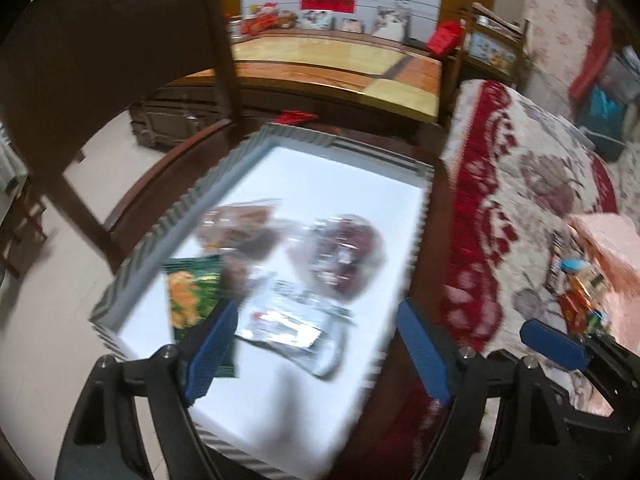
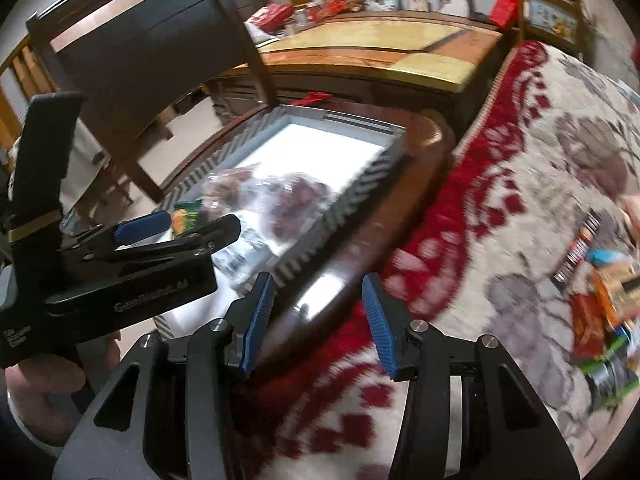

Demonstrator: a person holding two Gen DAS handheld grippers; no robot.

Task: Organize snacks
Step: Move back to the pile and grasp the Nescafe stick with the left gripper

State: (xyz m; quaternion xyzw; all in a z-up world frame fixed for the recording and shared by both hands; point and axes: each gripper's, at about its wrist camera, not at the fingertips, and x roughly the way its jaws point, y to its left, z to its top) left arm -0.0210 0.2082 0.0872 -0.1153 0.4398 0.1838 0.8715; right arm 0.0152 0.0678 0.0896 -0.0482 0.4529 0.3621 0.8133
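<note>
**Both grippers hanging open over the snack tray, nothing grabbed**

Biggest thing around is the floral blanket (image 1: 532, 184), red and cream, covering the whole 3 o'clock side of the left wrist view. Next to it sits a dark wooden table (image 2: 384, 216) with a white tray (image 1: 320, 176) on top, striped rim all round. Everything's pretty motion-blurred, so fine detail is a wash.

Inside the tray: a clear bag of dark reddish snacks (image 1: 340, 256) near the middle, a clear bag of brown snacks (image 1: 240, 224) at about 10 o'clock from it, a silvery packet (image 1: 288, 320) just below at 6 o'clock, and a green packet (image 1: 192, 296) at 8 o'clock, against the tray's left rim. A second pile of loose snack packets (image 2: 600, 308) sits on the blanket, well apart from the tray, at 3 o'clock in the right wrist view.

The left gripper (image 1: 320, 352) is tilted down over the near end of the tray. Its jaws are spread wide and hold nothing; the left blue pad overlaps the green packet in view, but contact can't be called from here.

The right gripper (image 2: 320, 324) is just beside it, hovering over the table edge where the blanket begins. Jaws parted, a bit narrower than the left's, nothing between them. The person's left hand (image 2: 44, 396) shows at 8 o'clock there, wrapped round the left gripper's handle.
</note>
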